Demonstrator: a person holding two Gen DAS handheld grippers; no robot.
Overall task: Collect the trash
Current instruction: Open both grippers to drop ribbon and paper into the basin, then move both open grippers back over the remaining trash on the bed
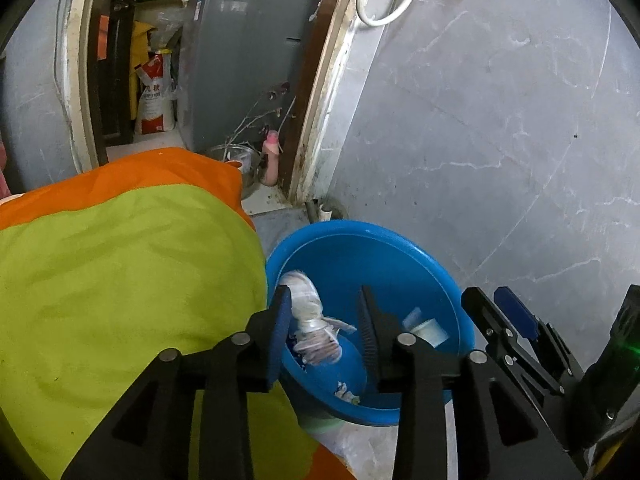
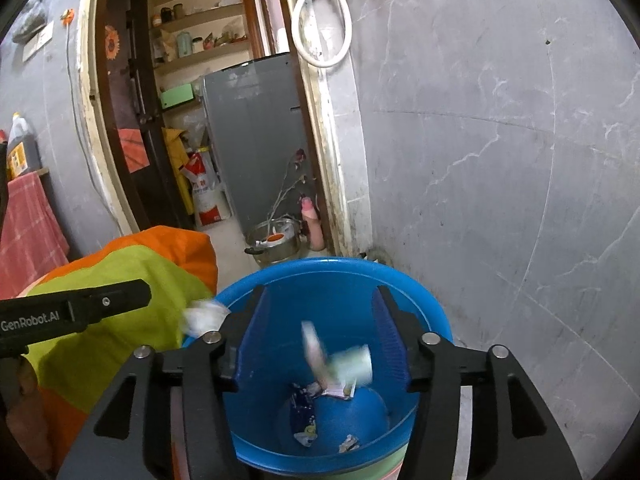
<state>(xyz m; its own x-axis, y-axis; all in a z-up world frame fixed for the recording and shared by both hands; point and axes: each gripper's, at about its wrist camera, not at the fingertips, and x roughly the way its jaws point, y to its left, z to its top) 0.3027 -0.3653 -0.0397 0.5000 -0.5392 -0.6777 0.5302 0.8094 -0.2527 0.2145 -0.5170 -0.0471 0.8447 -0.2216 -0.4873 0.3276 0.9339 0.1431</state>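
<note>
By a grey marbled wall, we see both claws released over the blue basin: left gripper beside a blurred wrapper, right gripper above a small cup in mid-air, scraps below.

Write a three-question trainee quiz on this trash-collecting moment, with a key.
1. True or false: the blue basin already has wrappers in it.
2. What blurred items show between the fingers of the right hand-held gripper? A) a small white cup and a wrapper B) a spoon C) nothing
3. Which side of the basin, in the picture, is the green-and-orange cloth on?

Key: 1 true. 2 A. 3 left.
</note>
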